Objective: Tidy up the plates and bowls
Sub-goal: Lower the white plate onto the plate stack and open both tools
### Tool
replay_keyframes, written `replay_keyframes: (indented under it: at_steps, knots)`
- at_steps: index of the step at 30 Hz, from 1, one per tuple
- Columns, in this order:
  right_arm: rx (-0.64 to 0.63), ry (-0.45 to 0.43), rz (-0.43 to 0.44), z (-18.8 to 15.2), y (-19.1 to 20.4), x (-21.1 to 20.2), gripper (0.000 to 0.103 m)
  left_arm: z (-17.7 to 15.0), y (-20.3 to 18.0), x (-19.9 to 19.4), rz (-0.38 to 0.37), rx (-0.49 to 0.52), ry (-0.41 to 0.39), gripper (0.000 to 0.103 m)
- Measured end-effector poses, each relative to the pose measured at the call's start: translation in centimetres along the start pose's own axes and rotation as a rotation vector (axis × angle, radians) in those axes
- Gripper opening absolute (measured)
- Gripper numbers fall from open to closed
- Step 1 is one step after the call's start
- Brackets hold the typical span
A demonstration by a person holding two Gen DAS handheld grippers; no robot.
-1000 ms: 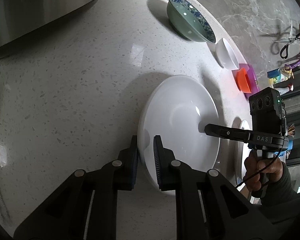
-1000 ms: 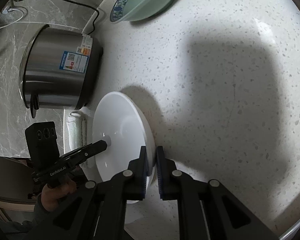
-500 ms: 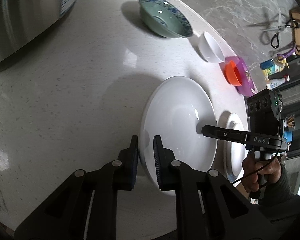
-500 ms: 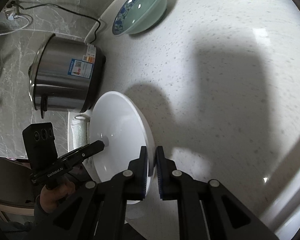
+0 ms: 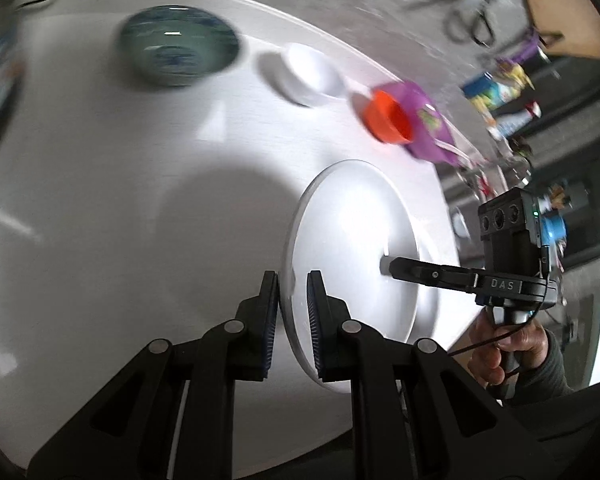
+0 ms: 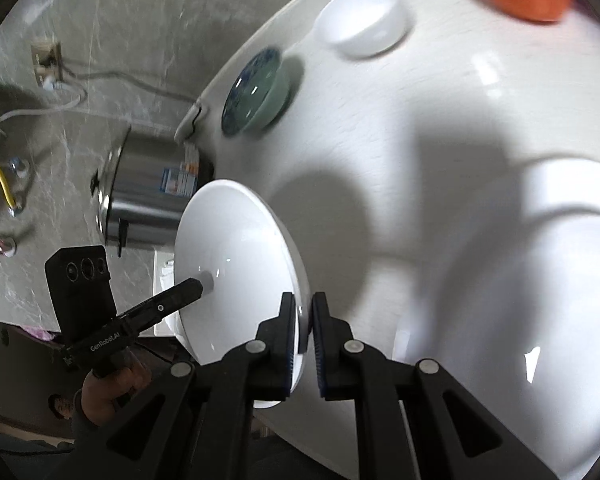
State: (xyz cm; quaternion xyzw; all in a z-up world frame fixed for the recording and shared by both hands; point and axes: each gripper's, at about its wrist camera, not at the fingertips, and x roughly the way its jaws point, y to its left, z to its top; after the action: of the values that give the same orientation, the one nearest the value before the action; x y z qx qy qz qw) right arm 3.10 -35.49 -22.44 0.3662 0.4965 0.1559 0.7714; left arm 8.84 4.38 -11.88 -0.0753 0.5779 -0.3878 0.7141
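both pairs of fingers are pinched narrow on the rim of one big white plate [image 5: 352,240]: the left gripper [image 5: 293,312] grips one edge, the right gripper [image 6: 305,328] the opposite edge. the plate is held up off the white table [image 5: 100,208], tilted, its shadow falling on the top below. beyond it, along the far edge, sit a green bowl [image 5: 178,50] with blue pattern, a small white bowl [image 5: 310,72] to its right, then an orange bowl [image 5: 390,118] resting on a purple plate [image 5: 432,132]. from the right wrist, another white dish [image 6: 540,300] lies near on the right, blurred. a steel cooker [image 6: 148,192] stands past the plate on the left.
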Motion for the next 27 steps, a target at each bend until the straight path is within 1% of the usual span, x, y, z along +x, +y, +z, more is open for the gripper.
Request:
replay_keyframes:
  at_steps: [6, 10, 13, 17, 22, 27]
  knots:
    - [0.066, -0.067, -0.042, -2.0, -4.3, -5.9, 0.011, -1.0, -7.0, 3.7, -0.058, 0.074, 0.046, 0.013]
    - [0.091, -0.089, -0.069, -3.3, -6.3, -8.6, 0.011, -1.5, -10.7, 6.1, -0.065, 0.114, 0.070, 0.013]
    - [0.111, -0.094, -0.087, -3.9, -8.2, -9.9, 0.011, -2.1, -12.7, 8.3, -0.062, 0.129, 0.093, 0.013]
    - [0.113, -0.089, -0.123, -4.0, -9.8, -10.4, 0.011, -2.8, -14.0, 11.1, -0.036, 0.129, 0.121, 0.013]
    - [0.093, -0.066, -0.161, -3.8, -11.6, -10.6, 0.011, -4.2, -13.2, 13.7, 0.006, 0.115, 0.158, 0.013]
    - [0.066, -0.038, -0.199, -3.8, -12.4, -9.8, 0.011, -5.0, -13.4, 15.5, 0.047, 0.122, 0.165, 0.013]
